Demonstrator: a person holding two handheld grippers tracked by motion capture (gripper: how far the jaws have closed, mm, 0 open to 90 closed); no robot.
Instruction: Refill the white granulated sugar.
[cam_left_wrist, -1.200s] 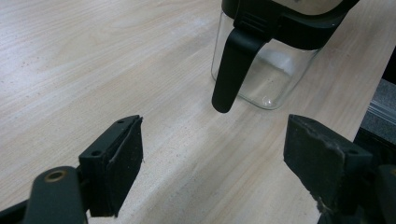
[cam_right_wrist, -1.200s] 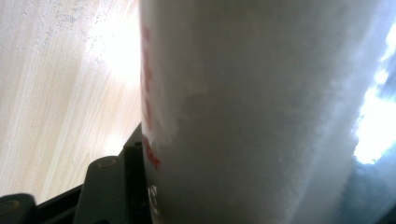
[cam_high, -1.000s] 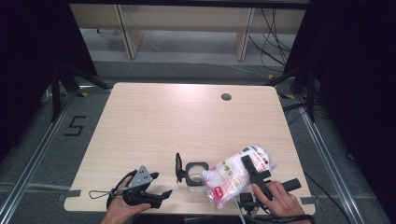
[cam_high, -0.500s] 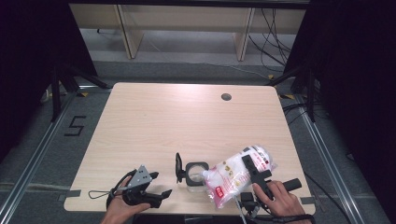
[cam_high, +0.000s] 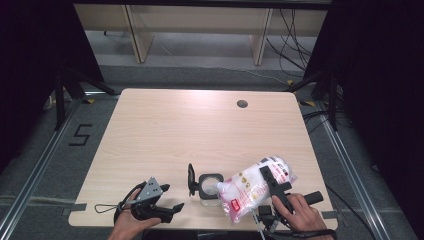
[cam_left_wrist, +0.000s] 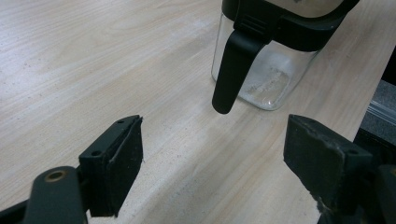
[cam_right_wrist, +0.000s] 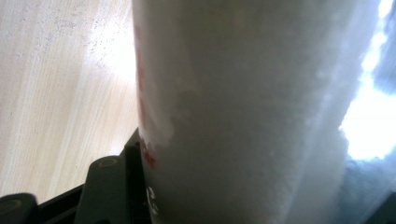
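The right claw (cam_high: 272, 182) is gripping a soft plastic bag (cam_high: 250, 190) of white grains near the bench's front edge, tilting its mouth over the open glass jar (cam_high: 210, 187). The bag is sagging and probably slippery, so a hold across its middle seems best. The left claw (cam_high: 167, 210) is resting open beside the jar, holding nothing.

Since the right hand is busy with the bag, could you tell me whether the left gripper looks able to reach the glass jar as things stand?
Probably yes. The left gripper has its jaws open and holds nothing, and bare table lies between it and the glass jar. The jar's hanging black lid faces it and may need working around.
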